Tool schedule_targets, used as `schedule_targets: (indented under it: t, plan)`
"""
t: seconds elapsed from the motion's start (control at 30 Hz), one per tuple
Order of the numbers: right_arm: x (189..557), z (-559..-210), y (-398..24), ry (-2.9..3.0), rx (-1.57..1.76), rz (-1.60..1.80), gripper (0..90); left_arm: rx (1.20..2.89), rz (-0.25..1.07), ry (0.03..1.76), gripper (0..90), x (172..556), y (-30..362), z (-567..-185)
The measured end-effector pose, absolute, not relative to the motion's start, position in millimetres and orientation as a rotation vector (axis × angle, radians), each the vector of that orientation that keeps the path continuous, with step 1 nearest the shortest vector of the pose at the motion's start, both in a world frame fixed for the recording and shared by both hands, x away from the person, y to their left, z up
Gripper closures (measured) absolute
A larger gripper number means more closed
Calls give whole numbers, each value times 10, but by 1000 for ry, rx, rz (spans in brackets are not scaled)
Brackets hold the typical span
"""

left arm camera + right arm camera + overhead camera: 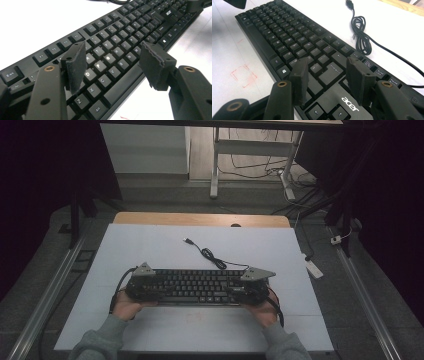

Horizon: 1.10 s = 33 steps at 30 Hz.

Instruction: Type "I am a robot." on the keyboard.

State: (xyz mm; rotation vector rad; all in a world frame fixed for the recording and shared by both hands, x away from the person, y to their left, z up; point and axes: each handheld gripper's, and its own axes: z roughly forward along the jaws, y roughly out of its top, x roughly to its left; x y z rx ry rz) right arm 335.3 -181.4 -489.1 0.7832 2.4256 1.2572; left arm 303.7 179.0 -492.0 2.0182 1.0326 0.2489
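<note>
The flat black plastic keyboard (192, 286) lies on the white surface (150, 250). The left tool (113, 66) gapes open above its keys; the right tool (327, 80) likewise stands open, gripping nothing.

Matt black plastic keyboard (120, 47), smooth white table (150, 255), perhaps laminate, pale wood edge (200, 219)
</note>
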Motion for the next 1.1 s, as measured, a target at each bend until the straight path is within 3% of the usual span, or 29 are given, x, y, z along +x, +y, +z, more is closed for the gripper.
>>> schedule_targets:
  t: [0.5, 0.93, 1.1]
  plan:
    - [3354, -4896, -1811, 2427, 784, 1253, 530, 2006, 263, 1047, 536, 3072, 1812, -4947]
    - [3355, -4905, -1805, 2431, 783, 1245, 529, 2039, 320, 1048, 878, 3150, 1751, -5011]
    - [3356, -4914, -1800, 2431, 784, 1248, 529, 2065, 352, 1050, 889, 3194, 1703, -5059]
